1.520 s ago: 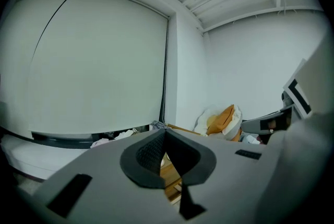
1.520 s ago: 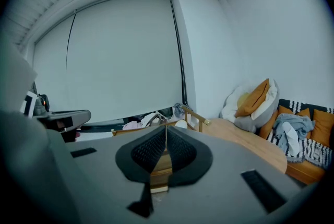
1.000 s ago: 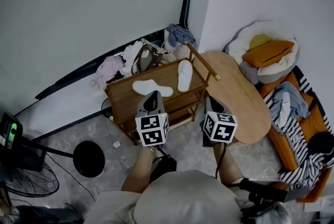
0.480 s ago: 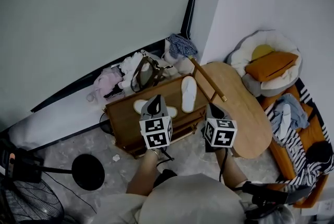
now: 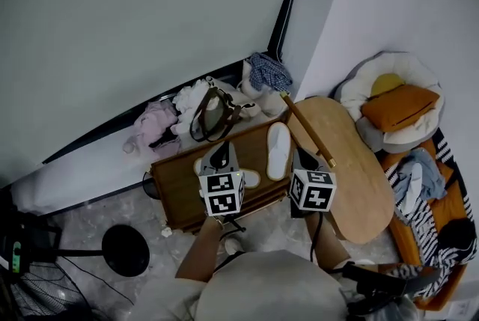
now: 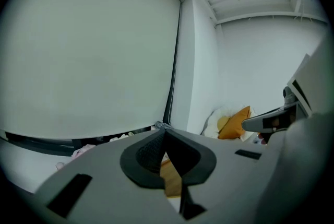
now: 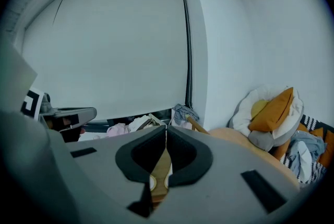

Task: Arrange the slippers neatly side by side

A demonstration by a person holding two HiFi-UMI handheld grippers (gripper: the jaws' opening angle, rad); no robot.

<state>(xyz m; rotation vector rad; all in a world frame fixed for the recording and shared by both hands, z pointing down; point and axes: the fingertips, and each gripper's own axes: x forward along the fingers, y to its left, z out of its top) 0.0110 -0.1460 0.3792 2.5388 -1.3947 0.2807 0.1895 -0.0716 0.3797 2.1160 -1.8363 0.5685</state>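
Note:
Two white slippers lie on top of a low wooden rack (image 5: 174,185) in the head view. The right slipper (image 5: 278,150) lies lengthwise near the rack's right end. The left slipper (image 5: 250,179) lies crosswise, its middle hidden behind my left gripper (image 5: 219,150). That gripper hovers over it with its jaws shut and nothing between them. My right gripper (image 5: 301,156) hangs just right of the right slipper, by the rack's right edge, jaws also shut and empty. In the right gripper view, the wooden top (image 7: 160,164) shows through the gap below the closed tips.
An oval wooden table (image 5: 352,162) stands right of the rack, against the right gripper's side. A slanting wooden rod (image 5: 307,129) rises at the rack's far right corner. Clothes and a bag (image 5: 213,108) are piled behind. A round fan base (image 5: 126,248) sits on the floor at left.
Both grippers have moved forward toward the rack, staying shut. The left one now covers the middle of the crosswise slipper; the right one has drawn level with the rack's right end.

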